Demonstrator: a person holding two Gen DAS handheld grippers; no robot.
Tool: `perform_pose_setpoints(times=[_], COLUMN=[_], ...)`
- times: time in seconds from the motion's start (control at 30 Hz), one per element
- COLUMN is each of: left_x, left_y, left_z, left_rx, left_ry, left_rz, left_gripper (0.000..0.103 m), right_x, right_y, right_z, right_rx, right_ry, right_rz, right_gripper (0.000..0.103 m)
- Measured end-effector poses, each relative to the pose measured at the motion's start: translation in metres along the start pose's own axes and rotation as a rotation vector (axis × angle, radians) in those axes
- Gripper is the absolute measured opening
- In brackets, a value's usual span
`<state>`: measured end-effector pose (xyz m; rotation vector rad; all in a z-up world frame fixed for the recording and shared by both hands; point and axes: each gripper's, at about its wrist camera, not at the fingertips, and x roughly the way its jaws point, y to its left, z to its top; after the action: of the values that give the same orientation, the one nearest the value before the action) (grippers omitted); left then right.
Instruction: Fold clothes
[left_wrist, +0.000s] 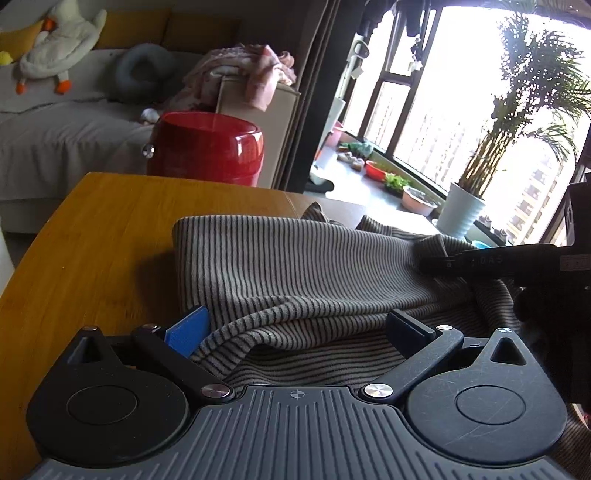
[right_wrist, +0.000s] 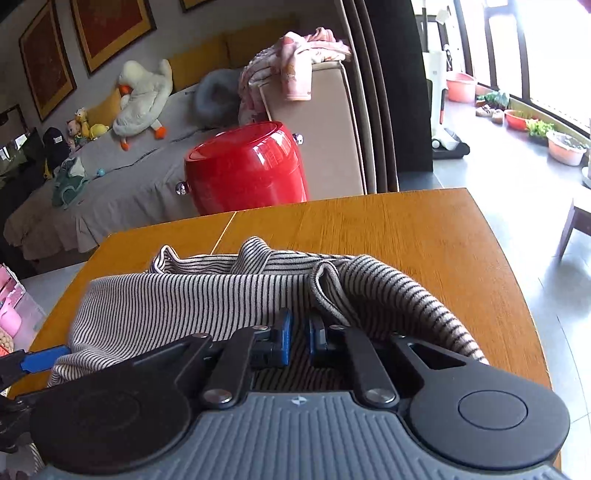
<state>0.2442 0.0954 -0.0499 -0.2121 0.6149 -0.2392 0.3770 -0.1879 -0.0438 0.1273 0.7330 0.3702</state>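
Striped ribbed-knit garment (left_wrist: 295, 266) rumpled on wood table (left_wrist: 92, 229); left gripper (left_wrist: 295, 328) fingers spread, right gripper (right_wrist: 298, 338) fingers nearly together, nothing pinched

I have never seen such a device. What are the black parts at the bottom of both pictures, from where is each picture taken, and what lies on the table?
The black parts are two hand-held grippers; a person carries one in each hand, and no robot arm is there. Each picture comes from a camera on one gripper, looking forward along its fingers.

On the wooden table lies a striped garment, partly folded. In the left picture the left gripper has its jaws wide open, with a fold of the cloth between them. In the right picture the right gripper has its jaws almost shut over the cloth; whether they pinch it, I cannot tell.

Behind the table stand a red stool and a sofa with a plush goose.
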Motion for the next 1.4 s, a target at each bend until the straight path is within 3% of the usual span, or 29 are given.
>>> perform_pose_setpoints(times=[0.23,0.37,0.5,0.57,0.67,0.73,0.8,0.93,1.03,1.13,1.17,1.2,1.3,1.4], left_x=[-0.001,-0.001,0.0,0.0,-0.001,0.0,0.0,-0.001,-0.002,-0.003,-0.003,-0.003,-0.003,-0.004], left_y=[0.003,0.004,0.003,0.003,0.003,0.002,0.001,0.003,0.005,0.008,0.008,0.009,0.011,0.014], left_z=[0.0,0.0,0.0,0.0,0.0,0.0,0.0,-0.001,-0.001,-0.001,-0.001,-0.001,-0.002,-0.002], left_rx=[-0.023,-0.031,-0.026,-0.026,-0.029,-0.025,-0.023,-0.03,-0.04,-0.052,-0.056,-0.06,-0.073,-0.09], left_ry=[-0.012,-0.016,-0.015,-0.017,-0.02,-0.018,-0.018,-0.021,-0.026,-0.031,-0.032,-0.034,-0.039,-0.045], left_rz=[-0.015,-0.02,-0.015,-0.014,-0.014,-0.011,-0.01,-0.015,-0.023,-0.033,-0.037,-0.04,-0.051,-0.065], left_gripper=[0.103,0.103,0.103,0.103,0.103,0.103,0.103,0.103,0.103,0.103,0.103,0.103,0.103,0.103], right_x=[-0.105,-0.162,-0.192,-0.203,-0.219,-0.229,-0.231,-0.22,-0.195,-0.183,-0.182,-0.187,-0.206,-0.242], right_y=[-0.003,0.005,0.028,0.025,-0.009,-0.025,-0.04,-0.05,-0.051,-0.053,-0.053,-0.053,-0.05,-0.023], right_z=[-0.026,-0.064,-0.108,-0.119,-0.129,-0.139,-0.151,-0.166,-0.172,-0.163,-0.157,-0.141,-0.093,-0.023], right_rx=[-0.155,-0.29,-0.445,-0.351,0.025,0.199,0.383,0.623,0.722,0.723,0.713,0.66,0.497,0.268], right_ry=[-0.007,0.046,0.125,0.146,0.139,0.135,0.155,0.155,0.189,0.15,0.126,0.081,-0.056,-0.26], right_rz=[-0.015,-0.031,-0.029,-0.022,0.029,0.07,0.163,0.29,0.271,0.208,0.189,0.158,0.068,0.018], right_gripper=[0.021,0.033,0.049,0.049,0.047,0.034,0.034,0.034,0.034,0.026,0.018,0.004,0.004,0.004])
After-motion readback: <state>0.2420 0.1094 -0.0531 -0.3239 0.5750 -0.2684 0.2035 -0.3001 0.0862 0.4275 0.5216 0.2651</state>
